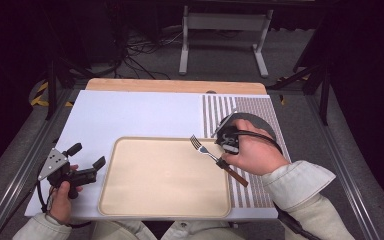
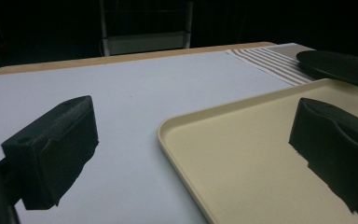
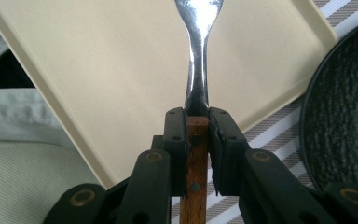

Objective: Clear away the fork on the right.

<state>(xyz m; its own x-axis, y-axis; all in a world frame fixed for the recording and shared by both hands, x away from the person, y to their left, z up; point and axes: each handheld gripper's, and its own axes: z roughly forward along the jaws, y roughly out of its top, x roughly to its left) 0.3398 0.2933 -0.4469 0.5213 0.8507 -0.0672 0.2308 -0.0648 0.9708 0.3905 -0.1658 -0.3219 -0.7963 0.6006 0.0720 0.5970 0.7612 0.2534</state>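
Note:
A fork [image 1: 215,157] with a wooden handle and steel tines hangs over the right side of the beige tray [image 1: 130,200], tines toward the tray's middle. My right gripper [image 1: 223,163] is shut on its wooden handle. In the right gripper view the two black jaws of the right gripper [image 3: 197,135] clamp the fork [image 3: 198,70] at the top of its handle, with the tray [image 3: 98,70] below. My left gripper [image 1: 87,161] rests at the tray's left edge, jaws wide apart. In the left gripper view the left gripper [image 2: 191,140] frames the tray's near corner [image 2: 205,154] with nothing between its jaws.
A dark round plate [image 1: 260,125] lies on a striped placemat [image 1: 215,107] at the right, behind my right hand. A white mat [image 1: 130,115] covers the table's left and middle. Beyond the wooden table edge [image 1: 175,86] the floor holds cables and a metal stand [image 1: 225,30].

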